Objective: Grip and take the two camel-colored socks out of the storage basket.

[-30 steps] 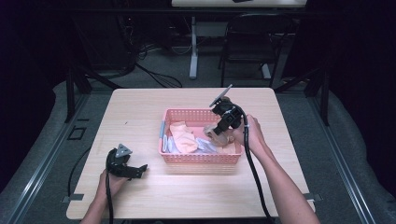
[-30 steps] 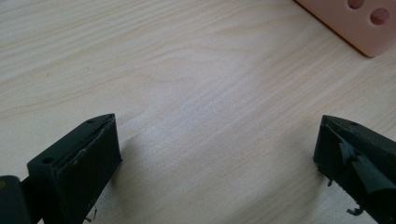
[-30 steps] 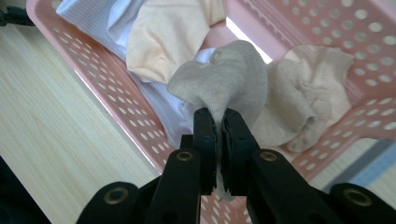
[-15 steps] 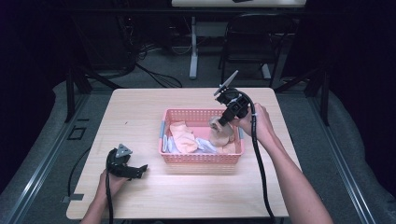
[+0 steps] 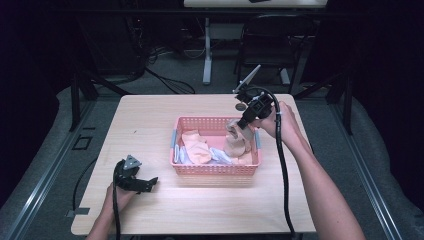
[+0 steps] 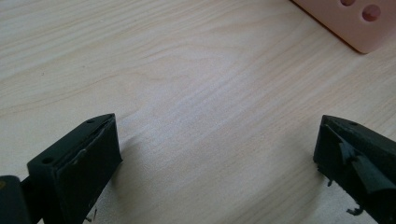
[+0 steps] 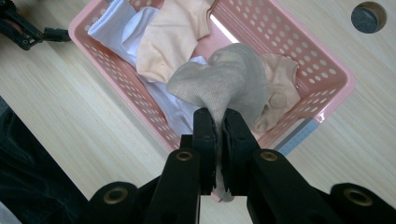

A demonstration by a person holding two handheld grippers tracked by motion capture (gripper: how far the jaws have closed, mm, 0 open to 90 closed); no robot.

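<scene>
From the high view, the right gripper point(image 5: 243, 123) hangs over the right end of the pink basket point(image 5: 215, 169) with a beige sock point(image 5: 235, 142) clamped in it, the sock drooping down into the basket; I judge the step in hand to be lifting this sock out, and the next move calls for raising it clear of the basket rim and carrying it to bare table point(image 5: 150, 115); the left gripper point(image 5: 145, 184) rests on the table near the front left, well apart from the basket.

In the left gripper view its jaws stand wide, nothing between them but wood grain; a corner of the basket point(image 6: 355, 23) shows at the top right.

In the right gripper view the jaws are pinched tight on a fold of the sock point(image 7: 224, 84); it is a ribbed, greyish-beige knit, bunched into a soft hump above the basket point(image 7: 327, 60); under it lie a peach sock point(image 7: 173, 37) and a white one point(image 7: 114, 23), both loose in the basket.
</scene>
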